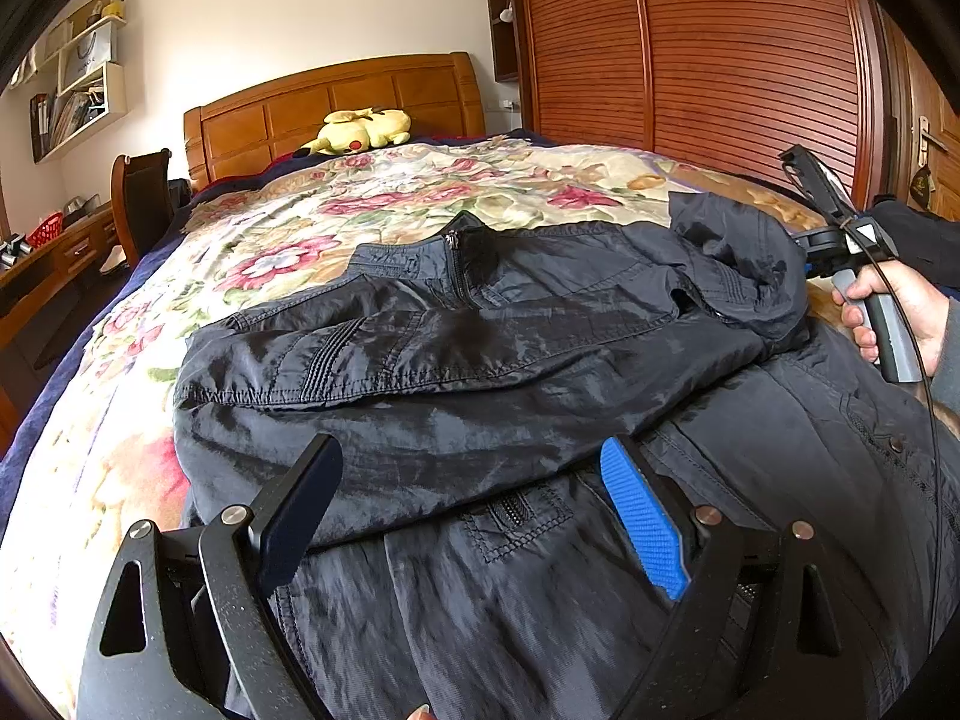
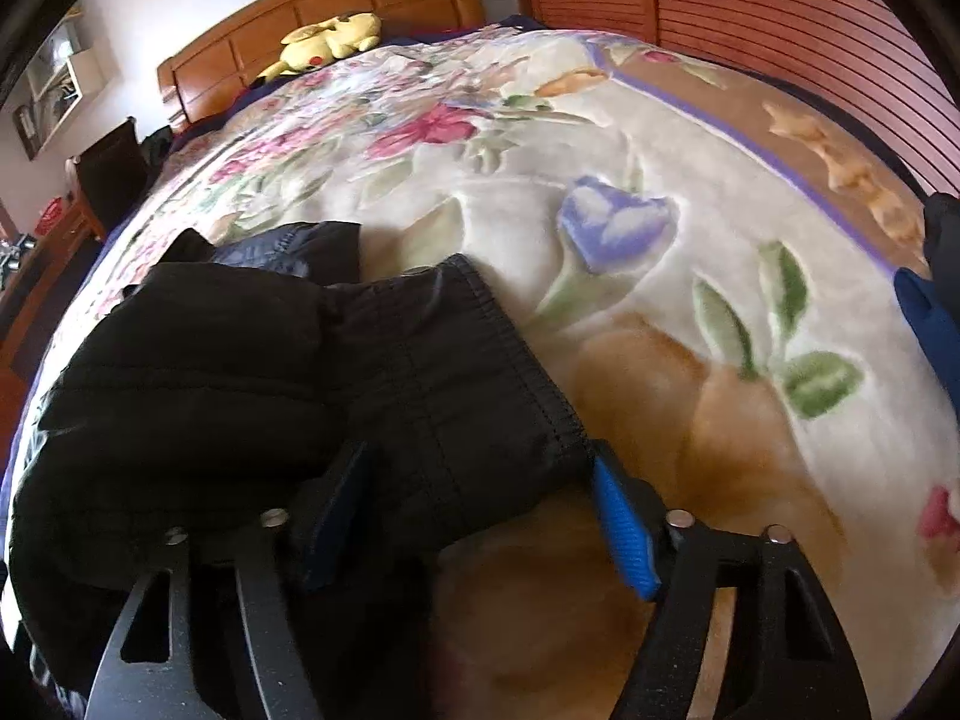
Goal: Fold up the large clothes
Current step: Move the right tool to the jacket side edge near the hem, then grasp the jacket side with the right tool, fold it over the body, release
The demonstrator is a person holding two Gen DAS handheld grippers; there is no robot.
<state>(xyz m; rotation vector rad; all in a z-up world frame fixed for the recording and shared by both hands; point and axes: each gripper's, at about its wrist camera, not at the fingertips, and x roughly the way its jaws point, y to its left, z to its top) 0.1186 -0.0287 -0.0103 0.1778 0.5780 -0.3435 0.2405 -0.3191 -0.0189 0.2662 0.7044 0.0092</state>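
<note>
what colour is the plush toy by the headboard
Yellow plush toy; clearest in the left wrist view.

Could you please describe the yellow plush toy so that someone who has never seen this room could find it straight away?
Start at the wooden headboard at the far end of the bed with the floral blanket. The yellow plush toy lies on its side right against the foot of that headboard. It is the only bright yellow thing on the bed, with a red cheek spot, far from the dark jacket in front.
</note>
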